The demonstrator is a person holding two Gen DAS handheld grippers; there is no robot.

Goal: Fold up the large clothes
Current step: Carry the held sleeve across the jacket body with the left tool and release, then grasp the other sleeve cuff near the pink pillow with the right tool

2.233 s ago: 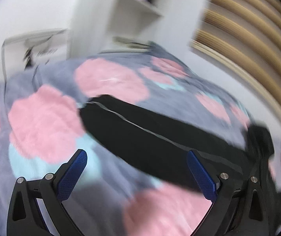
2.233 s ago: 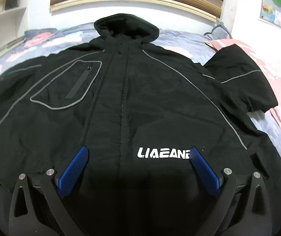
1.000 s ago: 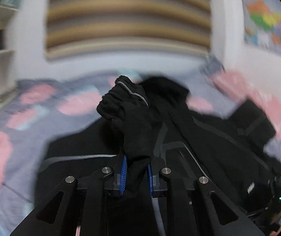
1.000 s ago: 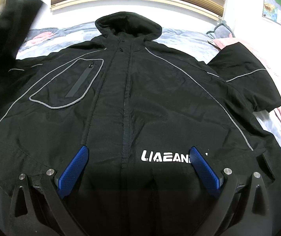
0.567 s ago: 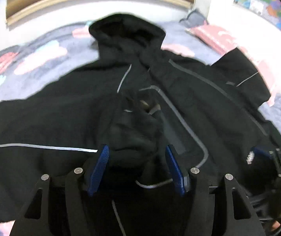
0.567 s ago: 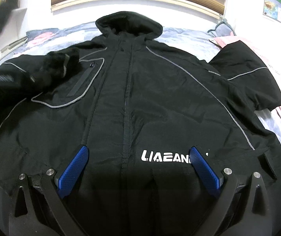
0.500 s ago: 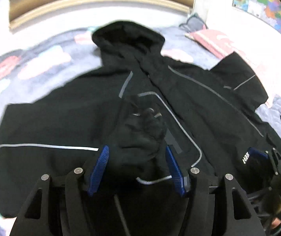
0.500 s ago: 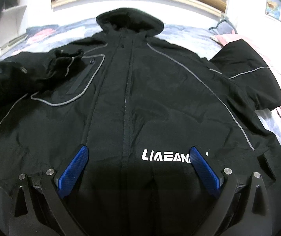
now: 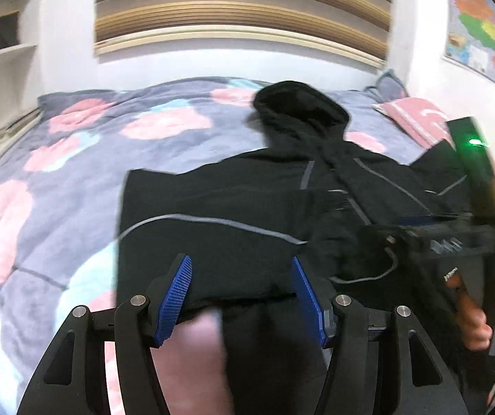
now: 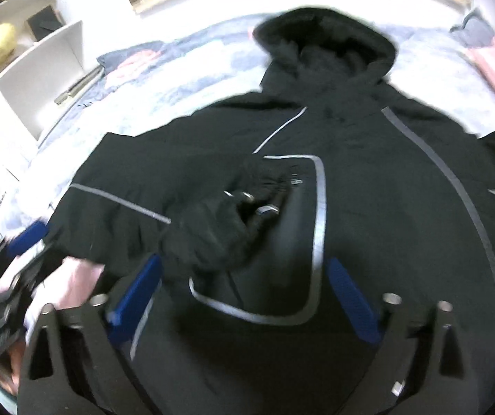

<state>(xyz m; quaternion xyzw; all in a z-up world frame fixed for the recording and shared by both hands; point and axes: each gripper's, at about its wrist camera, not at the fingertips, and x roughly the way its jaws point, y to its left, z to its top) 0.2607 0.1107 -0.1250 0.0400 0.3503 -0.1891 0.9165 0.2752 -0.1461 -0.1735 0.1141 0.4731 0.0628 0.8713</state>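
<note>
While I watch both feeds, the black hooded jacket (image 10: 368, 207) fills the middle of each frame, lying front-up with grey piping, its sleeve (image 9: 219, 228) folded across the chest, cuff (image 10: 226, 221) bunched. My left gripper (image 9: 242, 292) and right gripper (image 10: 244, 297) both stand spread, holding nothing. Underneath lies a grey quilt with pink flowers (image 9: 74, 159); white shelves (image 10: 39, 55) sit upper left, a map (image 9: 486, 34) upper right.

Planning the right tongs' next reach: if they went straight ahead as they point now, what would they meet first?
Most likely the bunched cuff of the folded-in sleeve, lying on the black hooded jacket just ahead of the open right tongs; blur leaves depth unclear.
</note>
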